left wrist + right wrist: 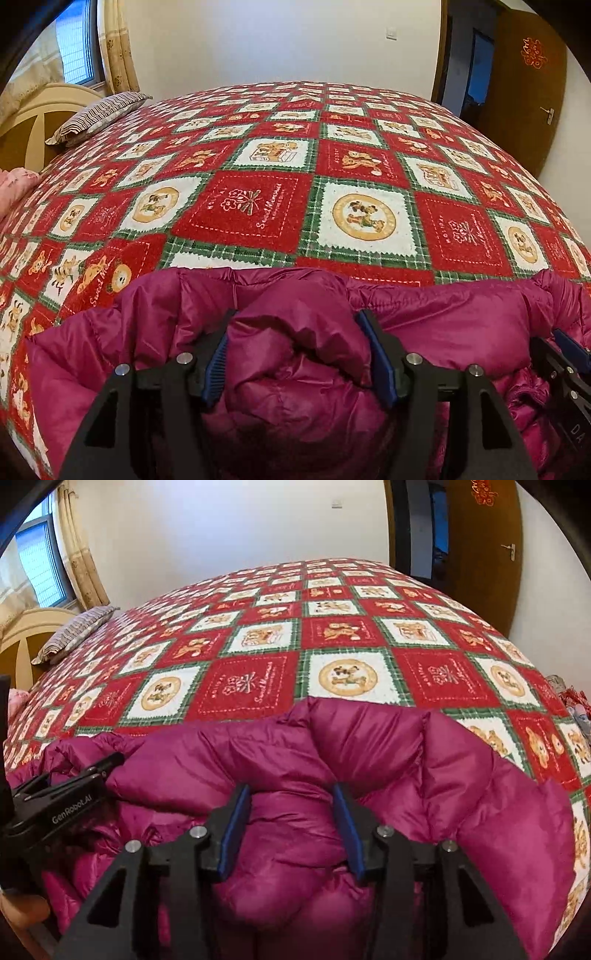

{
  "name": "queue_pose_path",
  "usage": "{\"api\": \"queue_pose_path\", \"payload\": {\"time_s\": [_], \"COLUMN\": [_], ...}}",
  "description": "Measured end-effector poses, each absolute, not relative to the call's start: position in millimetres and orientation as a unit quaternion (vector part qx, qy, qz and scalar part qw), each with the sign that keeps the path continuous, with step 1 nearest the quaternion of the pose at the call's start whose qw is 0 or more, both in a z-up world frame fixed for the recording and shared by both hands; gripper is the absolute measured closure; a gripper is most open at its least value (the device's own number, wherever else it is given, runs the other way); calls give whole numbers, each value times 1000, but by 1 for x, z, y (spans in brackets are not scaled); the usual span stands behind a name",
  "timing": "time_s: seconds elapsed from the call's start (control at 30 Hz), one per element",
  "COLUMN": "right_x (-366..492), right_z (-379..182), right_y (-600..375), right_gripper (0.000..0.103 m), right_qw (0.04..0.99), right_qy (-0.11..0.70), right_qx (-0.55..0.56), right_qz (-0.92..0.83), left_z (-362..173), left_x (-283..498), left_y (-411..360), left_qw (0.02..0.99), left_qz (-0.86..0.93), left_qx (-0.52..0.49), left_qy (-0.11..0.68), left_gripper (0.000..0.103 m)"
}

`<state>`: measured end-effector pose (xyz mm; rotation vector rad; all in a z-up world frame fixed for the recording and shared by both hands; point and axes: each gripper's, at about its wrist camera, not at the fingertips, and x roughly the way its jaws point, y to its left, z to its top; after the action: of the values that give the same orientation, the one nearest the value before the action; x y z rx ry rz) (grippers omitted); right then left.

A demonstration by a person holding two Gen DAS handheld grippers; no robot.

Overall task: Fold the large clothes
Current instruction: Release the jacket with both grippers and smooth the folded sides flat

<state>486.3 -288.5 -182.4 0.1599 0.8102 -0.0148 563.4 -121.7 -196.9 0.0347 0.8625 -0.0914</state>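
Two wrist views over a bed covered by a red, white and green patchwork bedspread (pixel 258 206) (pixel 258 679) printed with bears. A magenta quilted down jacket (pixel 461 325) (pixel 406 775) lies bunched at the near edge of the bed, its lower part cut off by the frame and hidden under the gripper bodies, so its overall outline, sleeves and front or back cannot be made out. The fabric is shiny, puffed and creased, with stitched seams. Left gripper (pixel 299 350): jaws set apart with a thick roll of jacket filling the gap, blue pads pressing its sides. Right gripper (pixel 291 823): likewise spread around a fold of jacket, pads touching the cloth. Each gripper appears partly at the other view's edge. A striped pillow (pixel 99 114) (pixel 74 631) rests by the cream headboard (pixel 29 122) (pixel 22 635); a brown door (pixel 524 92) (pixel 484 546) stands at far right.
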Motion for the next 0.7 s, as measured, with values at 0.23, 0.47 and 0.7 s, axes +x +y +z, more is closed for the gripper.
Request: {"api": "queue_pose_path", "payload": {"time_s": [0.23,0.47,0.7], "right_x": [484,359,202], "right_z": [-174,-115,-87], "right_y": [-284,-313,-325], "right_gripper": [49,47,40], "right_qw": [906,926,943], "right_qy": [420,337,314], "right_qx": [59,166,110], "right_qz": [-16,20,17], "left_z": [-187,-122,-81], "left_x": [560,464,332], "left_y": [-113,-59,21], "left_qw": [893,906,900], "left_qz": [-74,-156,-266], "left_qx": [3,-37,-45], "left_qy": [443,391,342], "left_gripper": [36,36,36]}}
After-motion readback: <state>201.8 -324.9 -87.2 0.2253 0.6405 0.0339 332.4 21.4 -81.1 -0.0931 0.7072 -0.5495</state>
